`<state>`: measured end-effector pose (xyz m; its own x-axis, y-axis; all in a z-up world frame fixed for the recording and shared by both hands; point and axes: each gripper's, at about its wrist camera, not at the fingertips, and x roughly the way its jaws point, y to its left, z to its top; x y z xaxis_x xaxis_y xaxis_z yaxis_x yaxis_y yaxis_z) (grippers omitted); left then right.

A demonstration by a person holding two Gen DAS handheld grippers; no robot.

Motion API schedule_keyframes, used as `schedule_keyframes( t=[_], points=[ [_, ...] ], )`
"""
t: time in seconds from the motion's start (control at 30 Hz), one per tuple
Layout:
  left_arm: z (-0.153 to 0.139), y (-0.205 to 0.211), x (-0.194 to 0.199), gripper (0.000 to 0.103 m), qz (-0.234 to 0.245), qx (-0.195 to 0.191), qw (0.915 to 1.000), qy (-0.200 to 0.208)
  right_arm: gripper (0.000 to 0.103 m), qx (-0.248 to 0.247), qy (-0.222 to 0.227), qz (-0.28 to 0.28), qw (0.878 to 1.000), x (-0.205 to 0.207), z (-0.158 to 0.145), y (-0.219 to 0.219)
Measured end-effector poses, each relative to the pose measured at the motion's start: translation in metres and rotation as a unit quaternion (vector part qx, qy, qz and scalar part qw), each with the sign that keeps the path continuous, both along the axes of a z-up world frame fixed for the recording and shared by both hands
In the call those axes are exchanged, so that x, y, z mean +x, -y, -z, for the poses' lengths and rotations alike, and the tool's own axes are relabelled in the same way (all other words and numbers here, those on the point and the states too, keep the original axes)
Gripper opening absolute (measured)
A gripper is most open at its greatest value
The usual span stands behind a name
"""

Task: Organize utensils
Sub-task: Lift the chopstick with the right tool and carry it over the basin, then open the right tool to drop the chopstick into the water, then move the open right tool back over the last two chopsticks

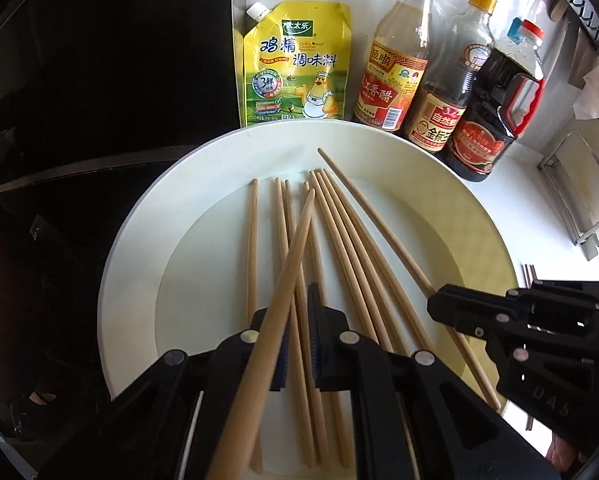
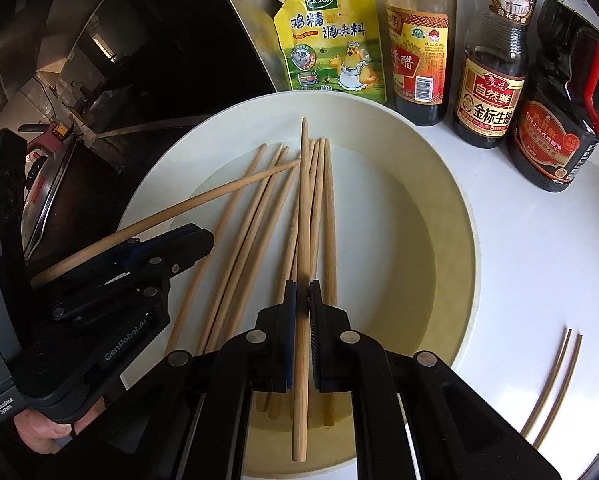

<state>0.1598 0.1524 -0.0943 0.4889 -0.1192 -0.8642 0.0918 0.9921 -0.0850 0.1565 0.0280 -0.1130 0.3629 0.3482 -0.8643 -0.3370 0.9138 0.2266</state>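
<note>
Both grippers work over a white plate [image 2: 455, 216] on the bench [image 2: 539, 264], where loose wooden chopsticks [image 2: 259, 216] lie fanned. The left gripper [image 1: 295, 344] has its fingers closed on one chopstick [image 1: 295, 240], lifted at a slant above the others. The right gripper [image 2: 302, 308] has its fingers pinched on another chopstick [image 2: 304, 200]. A yellow pouch [image 2: 331, 40] and three sauce bottles [image 2: 487, 80] stand behind the plate. Two more chopsticks [image 2: 555, 384] lie on the bench to the right.

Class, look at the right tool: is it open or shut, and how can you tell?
Shut. The right tool clamps a single chopstick between its pads, lifted above the others lying in the white plate.
</note>
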Motion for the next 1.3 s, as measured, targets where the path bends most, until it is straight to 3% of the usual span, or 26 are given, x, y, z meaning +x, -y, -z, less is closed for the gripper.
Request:
schedule_keyframes(
  t=[0.2, 0.27, 0.3, 0.37, 0.73, 1.3],
  points=[
    [0.001, 0.005, 0.013, 0.013, 0.0, -0.005, 0.9999, -0.012, 0.006, 0.005, -0.007, 0.004, 1.0, 0.009, -0.002, -0.004],
    [-0.005, 0.006, 0.011, 0.031, 0.0, -0.006, 1.0, -0.005, 0.013, 0.008, 0.001, 0.007, 1.0, 0.007, -0.007, -0.003],
    [-0.008, 0.006, 0.008, 0.048, -0.002, -0.005, 1.0, 0.002, 0.017, 0.009, 0.009, 0.008, 1.0, 0.005, -0.009, -0.002],
    [-0.014, 0.002, 0.001, 0.057, -0.009, -0.008, 0.9999, 0.01, 0.017, 0.013, 0.019, 0.008, 1.0, 0.001, -0.013, 0.001],
    [-0.037, -0.024, -0.032, 0.064, -0.054, -0.014, 0.9983, 0.019, 0.017, 0.008, 0.045, 0.018, 0.999, -0.024, -0.029, 0.012],
    [-0.059, -0.013, -0.086, 0.068, -0.065, -0.02, 0.9972, 0.032, 0.017, 0.017, 0.062, 0.023, 0.998, -0.081, -0.043, 0.038]
  ],
)
